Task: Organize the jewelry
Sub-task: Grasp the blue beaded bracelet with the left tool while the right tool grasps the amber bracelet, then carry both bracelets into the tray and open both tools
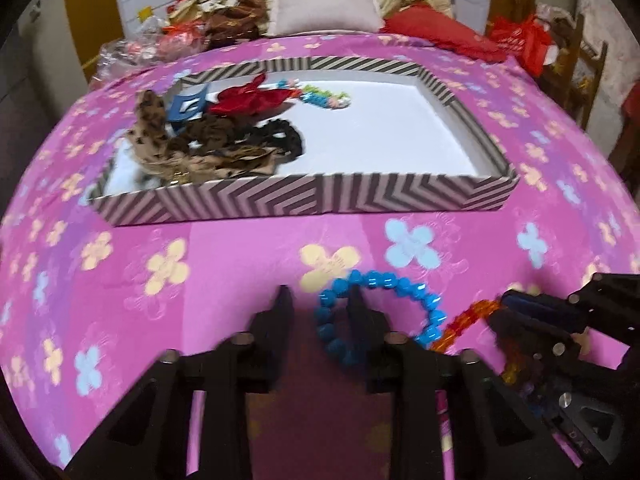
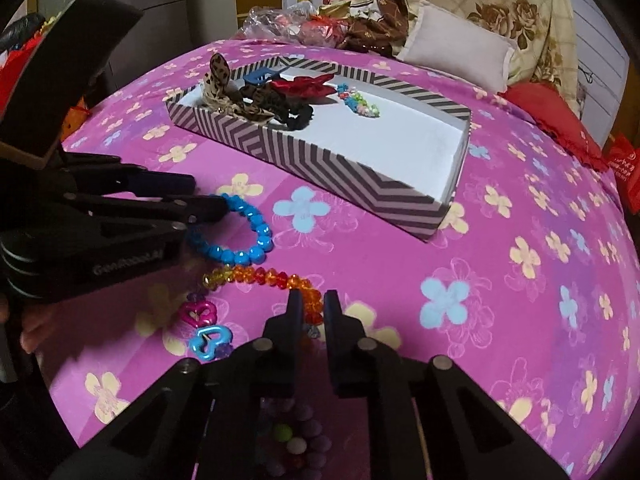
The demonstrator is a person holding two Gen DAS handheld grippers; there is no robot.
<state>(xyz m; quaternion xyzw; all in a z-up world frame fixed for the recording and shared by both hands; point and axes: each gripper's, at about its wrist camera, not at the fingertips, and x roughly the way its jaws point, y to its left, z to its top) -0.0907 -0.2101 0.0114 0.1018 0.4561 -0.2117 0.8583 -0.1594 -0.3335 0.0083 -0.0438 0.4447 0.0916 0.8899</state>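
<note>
A blue bead bracelet (image 1: 384,312) lies on the pink flowered bedspread; it also shows in the right wrist view (image 2: 240,236). My left gripper (image 1: 320,300) is open, its right finger inside the bracelet's loop and the left finger outside. An orange bead bracelet (image 2: 272,280) lies beside it, also seen in the left wrist view (image 1: 460,324). My right gripper (image 2: 313,304) is nearly closed with the orange beads between its fingers. A chevron-striped box (image 1: 304,200) holds scrunchies (image 1: 208,140), a red bow (image 1: 256,98) and a pastel bead bracelet (image 1: 324,98).
Pink and blue heart-shaped charms (image 2: 204,328) lie left of my right gripper. A pale bead bracelet (image 2: 296,440) lies under it. Pillows (image 1: 324,2), clothes and bags crowd the bed's far end. The box's right half (image 1: 400,136) shows white floor.
</note>
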